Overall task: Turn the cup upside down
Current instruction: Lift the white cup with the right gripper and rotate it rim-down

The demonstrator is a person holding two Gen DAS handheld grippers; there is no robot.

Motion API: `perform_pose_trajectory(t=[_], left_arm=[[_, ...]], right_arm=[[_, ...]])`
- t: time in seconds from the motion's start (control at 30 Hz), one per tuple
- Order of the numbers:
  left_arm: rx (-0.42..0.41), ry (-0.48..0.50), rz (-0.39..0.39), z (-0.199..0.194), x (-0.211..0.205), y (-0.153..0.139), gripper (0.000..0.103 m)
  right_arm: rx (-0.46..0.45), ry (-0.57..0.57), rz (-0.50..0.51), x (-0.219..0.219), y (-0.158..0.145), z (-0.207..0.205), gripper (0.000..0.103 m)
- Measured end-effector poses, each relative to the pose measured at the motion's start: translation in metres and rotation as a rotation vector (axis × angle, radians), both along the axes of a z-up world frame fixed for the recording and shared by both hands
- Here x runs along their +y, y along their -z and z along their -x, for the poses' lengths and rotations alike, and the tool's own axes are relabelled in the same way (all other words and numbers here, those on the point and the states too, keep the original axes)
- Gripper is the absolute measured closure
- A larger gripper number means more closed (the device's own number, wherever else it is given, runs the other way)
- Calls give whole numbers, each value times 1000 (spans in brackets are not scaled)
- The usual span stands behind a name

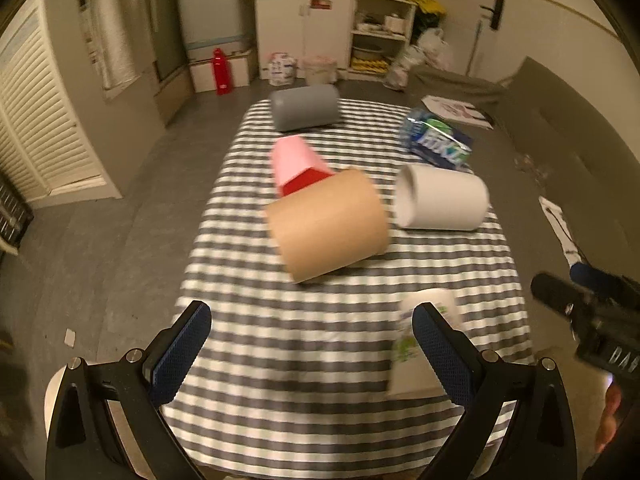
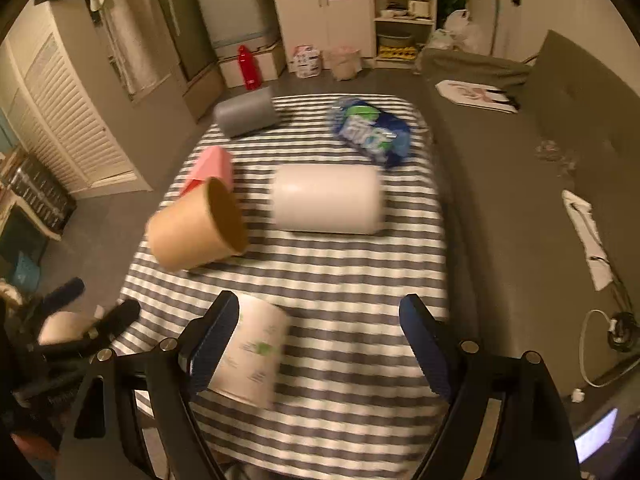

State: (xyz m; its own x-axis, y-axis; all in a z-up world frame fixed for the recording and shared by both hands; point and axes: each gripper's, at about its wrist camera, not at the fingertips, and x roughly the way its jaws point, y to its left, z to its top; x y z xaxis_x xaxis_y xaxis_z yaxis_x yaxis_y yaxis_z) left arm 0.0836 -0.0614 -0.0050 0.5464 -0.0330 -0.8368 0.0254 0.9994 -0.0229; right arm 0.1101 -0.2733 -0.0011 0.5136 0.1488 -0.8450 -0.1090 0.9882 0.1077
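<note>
Both grippers, left gripper [image 1: 312, 344] and right gripper [image 2: 320, 336], hover with fingers spread, empty. Nearest on the striped bench [image 2: 340, 280] stands a printed paper cup [image 2: 250, 360], blurred. Beyond lie brown [image 2: 192, 228] and white [image 2: 328, 200] cups. Best: grip its sidewall squarely.

Home: fridge [image 1: 212, 12], kitchen cabinet [image 1: 304, 28].

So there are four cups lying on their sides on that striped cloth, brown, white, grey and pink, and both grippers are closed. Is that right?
Not quite: the grippers are open, not closed. The left gripper in the left wrist view and the right gripper in the right wrist view each show fingers spread wide, gripping nothing. The brown cup, white cup, grey cup and pink cup do lie sideways on the striped cloth.
</note>
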Motion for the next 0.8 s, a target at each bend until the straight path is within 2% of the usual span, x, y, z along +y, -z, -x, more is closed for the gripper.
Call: perform_pose_trajectory(t=[0.13,0.3,0.63,0.73,0.8], left_arm=[[72,52,4,-17,-29,4,0],[156,92,-12,-29,-54,21,0],[233,143,-10,-40,-70,47,2],[257,162,-8,-45,-74,54,13],[291,185,8,-48,-75,59,36]], right_arm=[[6,50,35,-31,6,6,20],[13,93,15,-57,13,10,20],[54,91,-10,-63,37,4,20],[61,85,-13,-61,41,2,20],[62,85,-13,-60,42,1,20]])
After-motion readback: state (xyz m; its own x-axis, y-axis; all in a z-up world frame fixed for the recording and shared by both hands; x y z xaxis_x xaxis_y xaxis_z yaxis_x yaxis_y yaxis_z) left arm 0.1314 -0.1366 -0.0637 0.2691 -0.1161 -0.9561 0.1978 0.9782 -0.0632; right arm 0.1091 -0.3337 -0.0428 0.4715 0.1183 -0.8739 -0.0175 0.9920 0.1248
